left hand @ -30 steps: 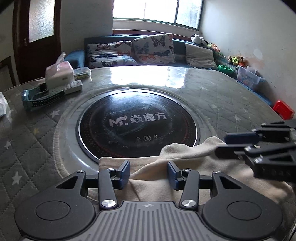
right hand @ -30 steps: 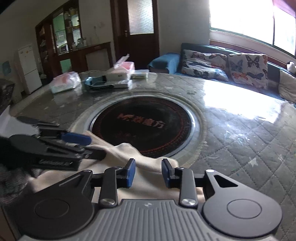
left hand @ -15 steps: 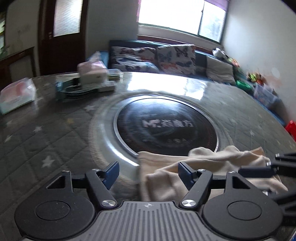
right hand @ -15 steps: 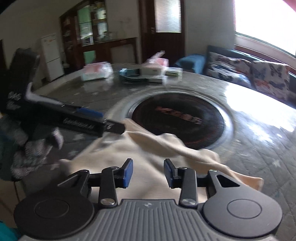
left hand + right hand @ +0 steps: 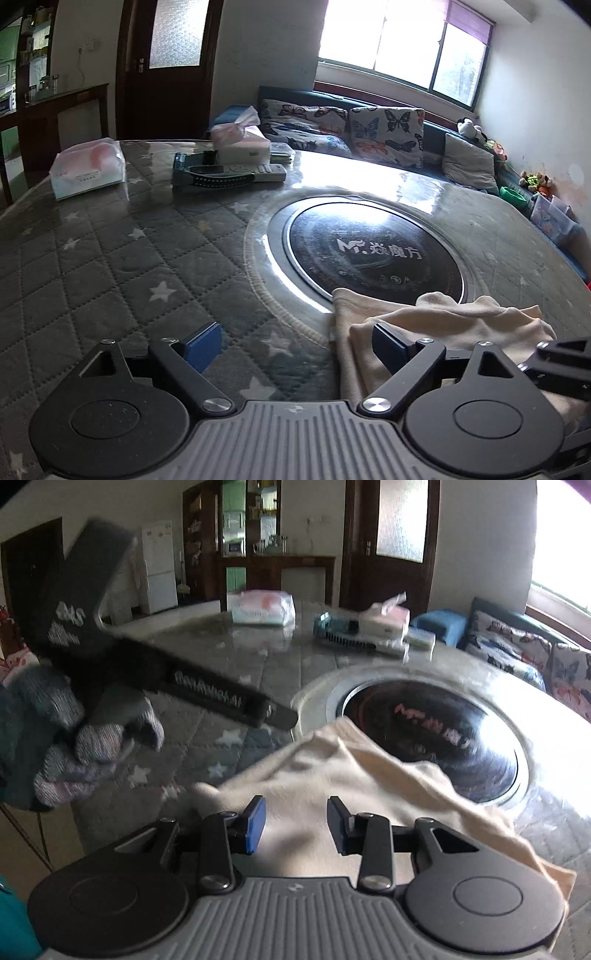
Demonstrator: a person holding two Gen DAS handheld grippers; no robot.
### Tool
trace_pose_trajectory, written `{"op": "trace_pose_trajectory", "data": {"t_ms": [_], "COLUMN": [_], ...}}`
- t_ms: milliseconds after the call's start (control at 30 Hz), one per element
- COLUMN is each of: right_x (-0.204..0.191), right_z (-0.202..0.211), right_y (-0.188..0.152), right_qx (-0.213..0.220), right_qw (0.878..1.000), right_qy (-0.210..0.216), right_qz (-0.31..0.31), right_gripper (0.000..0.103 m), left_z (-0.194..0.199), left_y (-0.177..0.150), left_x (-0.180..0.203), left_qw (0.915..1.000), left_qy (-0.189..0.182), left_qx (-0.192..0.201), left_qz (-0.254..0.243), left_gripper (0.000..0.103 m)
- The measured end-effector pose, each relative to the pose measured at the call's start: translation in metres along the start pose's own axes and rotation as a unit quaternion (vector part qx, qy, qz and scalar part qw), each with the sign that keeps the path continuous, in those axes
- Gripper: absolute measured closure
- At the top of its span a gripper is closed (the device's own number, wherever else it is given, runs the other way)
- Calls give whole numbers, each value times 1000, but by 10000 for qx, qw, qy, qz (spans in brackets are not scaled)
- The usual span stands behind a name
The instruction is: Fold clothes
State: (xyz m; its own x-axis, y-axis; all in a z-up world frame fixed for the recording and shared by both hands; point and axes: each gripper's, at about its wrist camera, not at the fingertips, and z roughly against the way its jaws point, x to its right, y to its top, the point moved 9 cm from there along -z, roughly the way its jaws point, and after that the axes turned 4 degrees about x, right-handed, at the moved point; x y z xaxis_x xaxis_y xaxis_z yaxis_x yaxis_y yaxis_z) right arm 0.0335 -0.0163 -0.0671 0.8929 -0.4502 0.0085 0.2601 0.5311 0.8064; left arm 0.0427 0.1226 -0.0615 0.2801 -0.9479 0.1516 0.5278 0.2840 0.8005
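The left gripper [image 5: 295,349] tilts downward, its jaws opening wide with nothing pressed between them. A gloved hand [image 5: 74,746] carries it. The right gripper [image 5: 295,825] tilts down too, jaws partly apart.

On the black round plate [image 5: 373,247] set in the middle of the table I can read a white logo like an "M" followed by the Chinese characters 焱魔方, with a row of small marks under it too small for me to make out. The side of my left gripper [image 5: 207,692] carries white lettering, but it is blurred and I cannot read it. The tissue pack [image 5: 88,168] has a printed label, also too small to read.
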Motion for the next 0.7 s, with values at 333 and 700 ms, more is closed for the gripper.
{"op": "trace_pose_trajectory", "data": {"t_ms": [333,700], "right_x": [-28,30], "right_z": [-11,62], "right_y": [-8,-24], "right_qx": [-176,-16], "right_qw": [9986,9988], "right_qy": [304,-238], "right_qz": [404,-427], "right_gripper": [69,68], "left_z": [8,18], "left_y": [-3,-4], "left_x": [-8,26], "left_qw": [9998,9993], "left_qy": [78,-333], "left_qx": [28,104], "left_qz": [157,-118], "left_gripper": [11,12]}}
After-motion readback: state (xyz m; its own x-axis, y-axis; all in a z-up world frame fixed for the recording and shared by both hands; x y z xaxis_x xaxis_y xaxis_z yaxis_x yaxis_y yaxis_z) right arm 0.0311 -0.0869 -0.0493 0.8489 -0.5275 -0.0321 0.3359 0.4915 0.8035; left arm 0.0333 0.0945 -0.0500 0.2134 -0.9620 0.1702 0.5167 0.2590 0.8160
